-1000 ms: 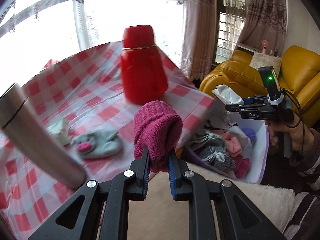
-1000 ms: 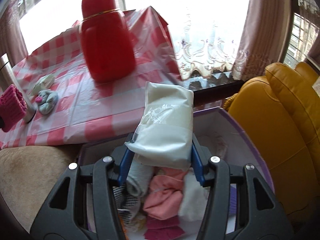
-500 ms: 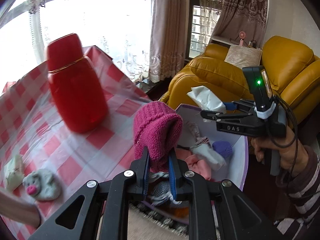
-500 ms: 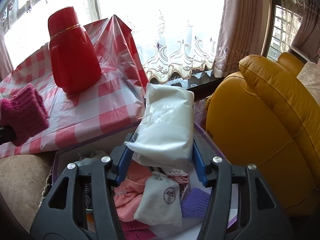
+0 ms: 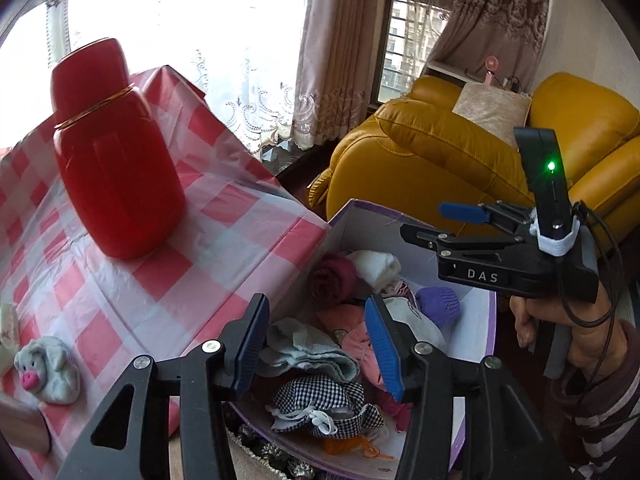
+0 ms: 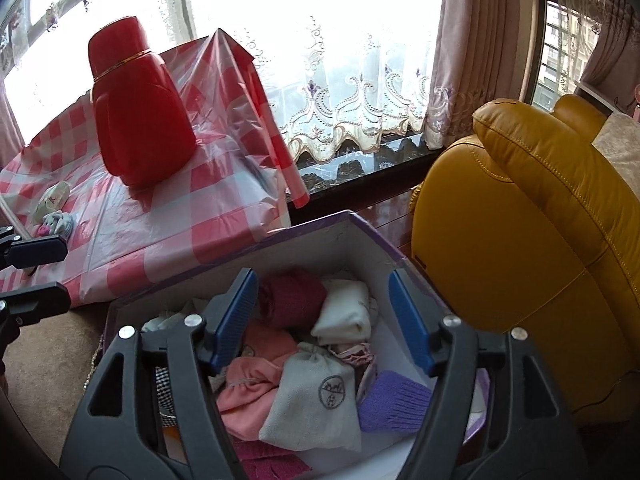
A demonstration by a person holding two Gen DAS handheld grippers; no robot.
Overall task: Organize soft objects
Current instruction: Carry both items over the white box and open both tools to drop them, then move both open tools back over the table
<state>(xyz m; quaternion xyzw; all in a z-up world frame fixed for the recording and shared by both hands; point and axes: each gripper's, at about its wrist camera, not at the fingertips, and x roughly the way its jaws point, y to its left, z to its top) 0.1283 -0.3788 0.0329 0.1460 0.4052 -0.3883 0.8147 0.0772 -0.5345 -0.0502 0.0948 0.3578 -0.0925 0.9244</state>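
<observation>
A white box with purple edges (image 5: 362, 220) (image 6: 320, 232) stands on the floor beside the table and holds several soft things. A dark pink knitted hat (image 5: 332, 278) (image 6: 292, 296) and a white packet (image 5: 376, 266) (image 6: 346, 312) lie at its far end. My left gripper (image 5: 316, 340) is open and empty above the box. My right gripper (image 6: 324, 314) is open and empty above the same box; it also shows in the left wrist view (image 5: 440, 222). A grey toy pig (image 5: 48, 368) (image 6: 56, 224) and a small pale pouch (image 6: 52, 198) lie on the checked tablecloth (image 5: 224, 216).
A red flask (image 5: 112, 160) (image 6: 140, 112) stands on the table near its corner. A yellow leather sofa (image 5: 460, 152) (image 6: 520, 260) is right behind the box. A beige cushion (image 6: 48, 360) is by the box's near left. Curtains and a window are behind.
My left gripper let go of the pink hat and my right gripper let go of the white packet; both now lie in the box. Both grippers have opened.
</observation>
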